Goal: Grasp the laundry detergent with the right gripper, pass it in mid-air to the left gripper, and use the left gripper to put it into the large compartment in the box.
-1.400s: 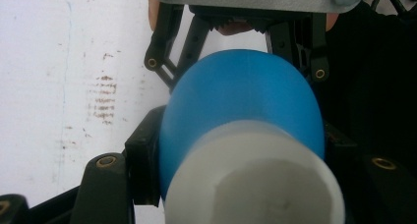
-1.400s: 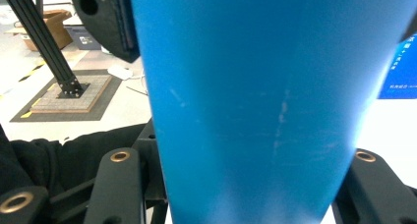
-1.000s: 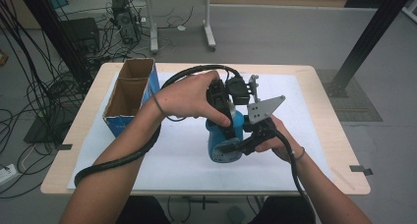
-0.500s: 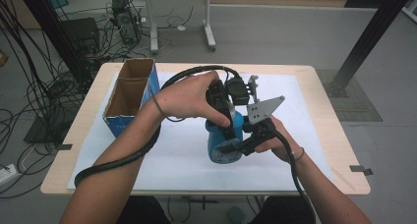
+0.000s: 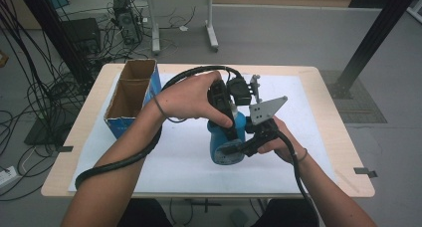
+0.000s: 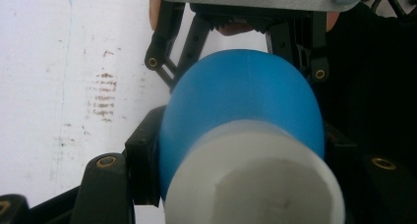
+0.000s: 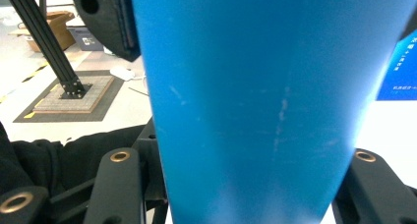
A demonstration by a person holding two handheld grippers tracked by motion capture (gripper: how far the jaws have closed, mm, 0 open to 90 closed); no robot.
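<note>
A blue bottle (image 5: 225, 143) with a white cap (image 6: 255, 184) is held above the white mat between both grippers. My left gripper (image 5: 226, 123) comes down from above, shut on the bottle's cap end; in the left gripper view its black jaws flank the cap and shoulder (image 6: 241, 111). My right gripper (image 5: 235, 148) reaches in from the right, shut on the blue body (image 7: 255, 101), which stands between its jaws in the right gripper view. The left gripper view also has the right gripper (image 6: 236, 42) at the bottle's far end.
An open cardboard box (image 5: 130, 95) with a blue side stands at the table's left. A white mat (image 5: 174, 157) covers the wooden table (image 5: 343, 152). A thick black cable (image 5: 124, 160) loops over the left forearm. Cables and a black post (image 5: 370, 35) lie beyond the table.
</note>
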